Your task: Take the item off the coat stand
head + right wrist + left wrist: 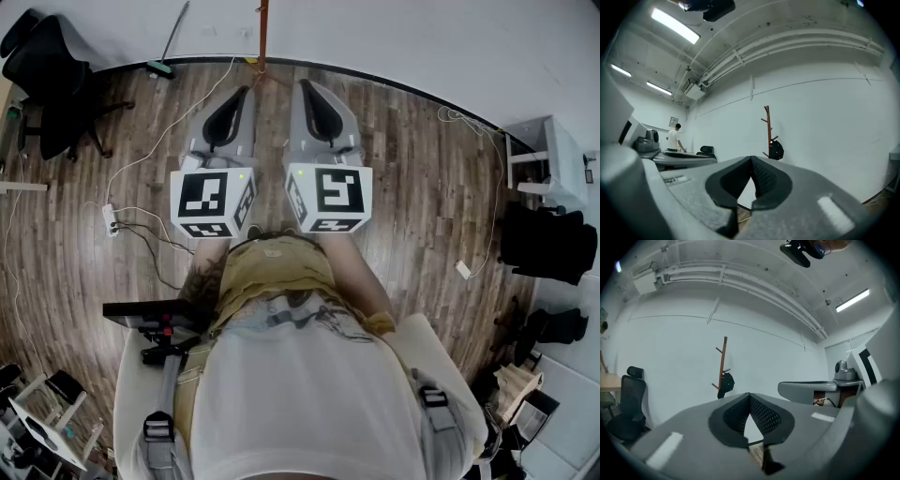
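Item (776, 150) on coat stand (767, 125), well beyond right tongs (751, 160).

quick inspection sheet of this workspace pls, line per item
surface: wooden floor, no table in use
job's things: coat stand upright by the white wall; dark item hanging on a lower peg
clutter: black office chair; white cabinet
grippers: left gripper and right gripper both shut, empty, not touching the stand
cables: loose leads on the floor, running to a power strip
surroundings: a person in the distance; ceiling lights on
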Demonstrator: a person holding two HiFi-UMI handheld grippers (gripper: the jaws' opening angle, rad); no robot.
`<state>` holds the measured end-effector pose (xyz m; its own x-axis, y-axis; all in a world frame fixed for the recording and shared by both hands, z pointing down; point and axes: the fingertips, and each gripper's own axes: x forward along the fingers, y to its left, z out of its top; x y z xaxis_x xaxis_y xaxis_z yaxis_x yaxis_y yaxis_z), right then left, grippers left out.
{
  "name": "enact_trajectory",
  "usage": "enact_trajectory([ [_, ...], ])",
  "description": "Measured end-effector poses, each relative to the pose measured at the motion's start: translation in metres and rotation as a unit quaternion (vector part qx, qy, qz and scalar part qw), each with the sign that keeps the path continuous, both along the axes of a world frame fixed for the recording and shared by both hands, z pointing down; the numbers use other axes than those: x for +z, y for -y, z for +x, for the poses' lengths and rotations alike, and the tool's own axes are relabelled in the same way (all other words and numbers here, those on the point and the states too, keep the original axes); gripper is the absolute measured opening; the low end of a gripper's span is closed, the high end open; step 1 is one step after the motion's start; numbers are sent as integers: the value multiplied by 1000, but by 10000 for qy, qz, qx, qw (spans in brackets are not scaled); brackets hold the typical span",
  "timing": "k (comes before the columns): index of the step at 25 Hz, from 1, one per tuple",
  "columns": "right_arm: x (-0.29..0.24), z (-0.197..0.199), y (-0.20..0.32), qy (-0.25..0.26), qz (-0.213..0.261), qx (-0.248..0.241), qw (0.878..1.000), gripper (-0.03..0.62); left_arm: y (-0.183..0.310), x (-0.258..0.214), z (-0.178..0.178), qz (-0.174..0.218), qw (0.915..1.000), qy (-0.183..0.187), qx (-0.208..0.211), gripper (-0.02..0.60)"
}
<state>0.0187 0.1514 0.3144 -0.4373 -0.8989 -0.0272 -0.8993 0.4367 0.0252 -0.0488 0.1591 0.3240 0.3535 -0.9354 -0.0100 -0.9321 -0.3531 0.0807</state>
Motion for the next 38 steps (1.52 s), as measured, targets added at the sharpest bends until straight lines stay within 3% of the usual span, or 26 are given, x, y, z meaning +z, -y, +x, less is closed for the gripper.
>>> enact_trajectory([
  [7, 20, -4, 12, 347, -413, -91, 9985, -8, 4, 14, -9, -149, 9999, -30, -48, 0],
  [18, 30, -15, 5, 200, -596, -100, 9980, -3, -5, 32, -21, -401, 9987, -305, 36, 0],
  [24, 26, 2, 7, 126, -553, 103, 9983, -3, 1, 32, -14, -437, 9981, -400, 138, 0],
  [32, 44, -6, 37, 34, -707, 296, 9970, -3, 32, 60, -23, -709, 9952, -594, 313, 0],
  [38, 49, 3, 86, 171, -706, 194, 9972, -3, 76, 64, -18, -707, 9963, -458, 161, 0],
])
